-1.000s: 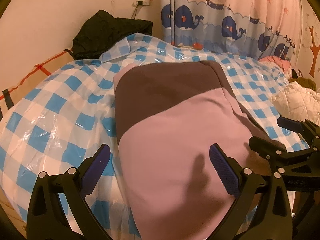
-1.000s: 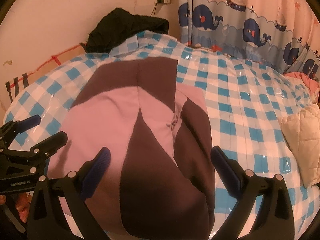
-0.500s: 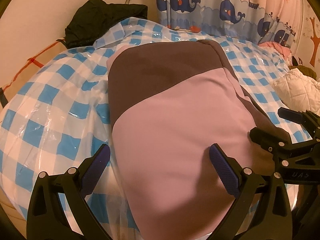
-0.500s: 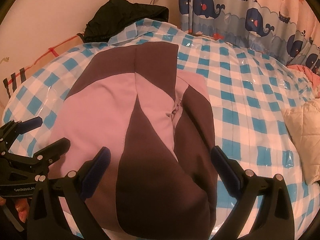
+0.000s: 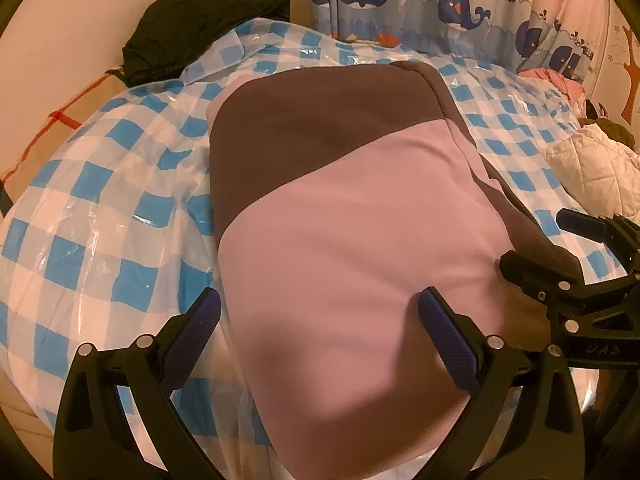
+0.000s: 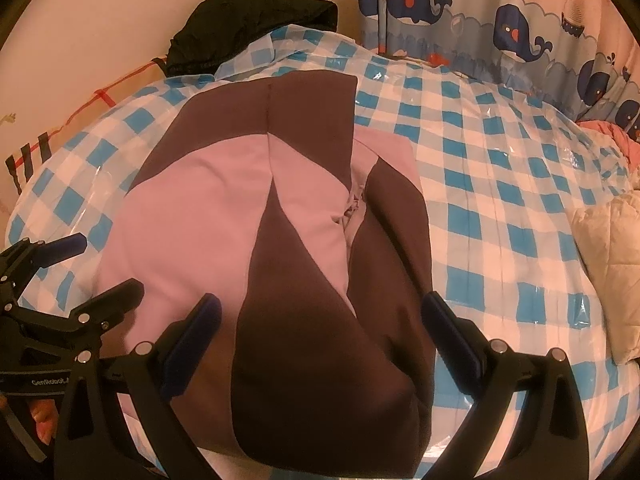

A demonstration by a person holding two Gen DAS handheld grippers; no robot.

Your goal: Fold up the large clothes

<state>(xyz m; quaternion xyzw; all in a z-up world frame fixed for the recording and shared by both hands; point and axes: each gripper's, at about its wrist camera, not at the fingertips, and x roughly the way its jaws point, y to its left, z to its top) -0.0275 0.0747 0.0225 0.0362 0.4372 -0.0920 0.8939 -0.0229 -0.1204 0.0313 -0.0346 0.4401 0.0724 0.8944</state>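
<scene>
Both grippers have dropped closer to the garment (image 5: 360,248), which lies mid-frame, already narrowed, on the checked sheet (image 5: 100,216). Left gripper (image 5: 320,332) and right gripper (image 6: 320,332) hover spread wide over its near hem, grasping nothing; next, I judge, pinch both near corners and fold upward. "GenRobot" lettering marks the left gripper at lower left of the right view.
</scene>
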